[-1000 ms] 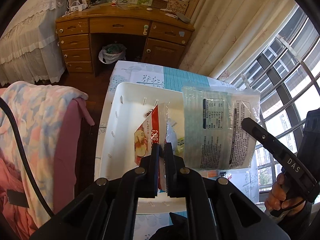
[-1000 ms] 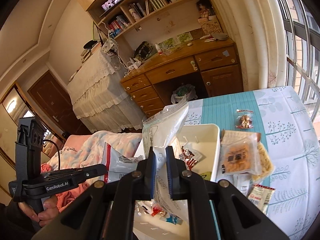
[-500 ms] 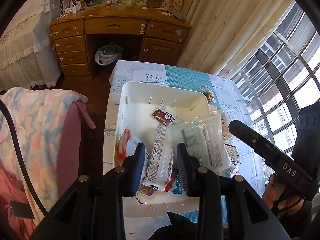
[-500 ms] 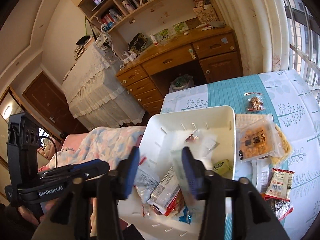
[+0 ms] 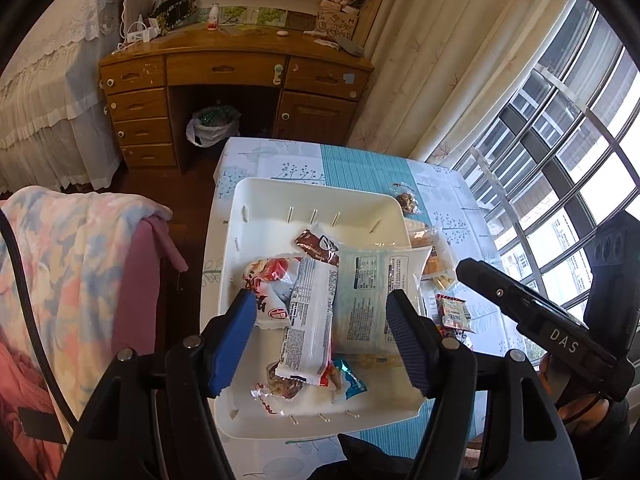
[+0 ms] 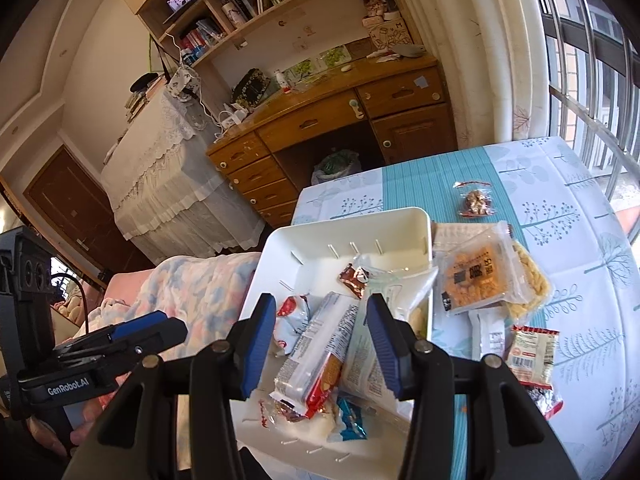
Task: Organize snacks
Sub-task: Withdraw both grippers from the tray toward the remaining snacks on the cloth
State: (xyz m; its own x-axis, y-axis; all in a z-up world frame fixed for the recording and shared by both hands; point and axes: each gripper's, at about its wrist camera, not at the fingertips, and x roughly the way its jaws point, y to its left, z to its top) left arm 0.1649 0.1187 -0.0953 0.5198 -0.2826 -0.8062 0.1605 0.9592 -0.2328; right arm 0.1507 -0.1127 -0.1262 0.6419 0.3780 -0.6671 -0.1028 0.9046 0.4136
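Observation:
A white bin stands on the leaf-print tablecloth and holds several snack packets. Among them are a pale green packet, a white bar wrapper, a red-and-white packet and a small brown one. My left gripper hovers over the bin; its jaws are opening and nothing is pressed between the pads. My right gripper hangs open over the same pile, holding nothing.
To the right of the bin on the cloth lie an orange cracker bag, a nut packet and a red-and-white sachet. A blanket-draped chair stands left of the table. A wooden desk is behind it and a barred window to the right.
A second ago each gripper was shut on a packet held up over the bin. Both have let go and opened, and the red-and-white and pale green packets now lie in the bin.

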